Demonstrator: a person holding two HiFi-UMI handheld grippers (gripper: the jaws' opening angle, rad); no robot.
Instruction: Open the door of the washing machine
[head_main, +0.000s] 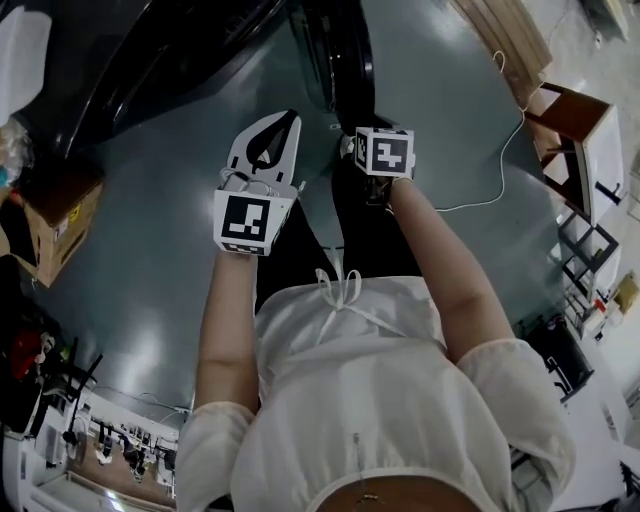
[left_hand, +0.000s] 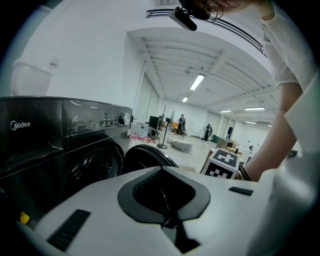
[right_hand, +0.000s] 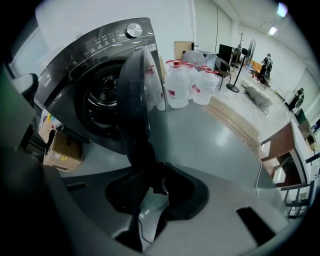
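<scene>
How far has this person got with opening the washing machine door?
Mostly done: the door already stands swung well clear of the drum opening. In hand: the right gripper grips its edge. Remaining: perhaps swinging it wider, then letting go. The left gripper is shut, empty.

We count one washing machine with one door. Hand-held grippers: two, the left hand-held gripper and the right hand-held gripper. On the floor: one cardboard box, at least three large water bottles, one white cable, one wooden cabinet.
</scene>
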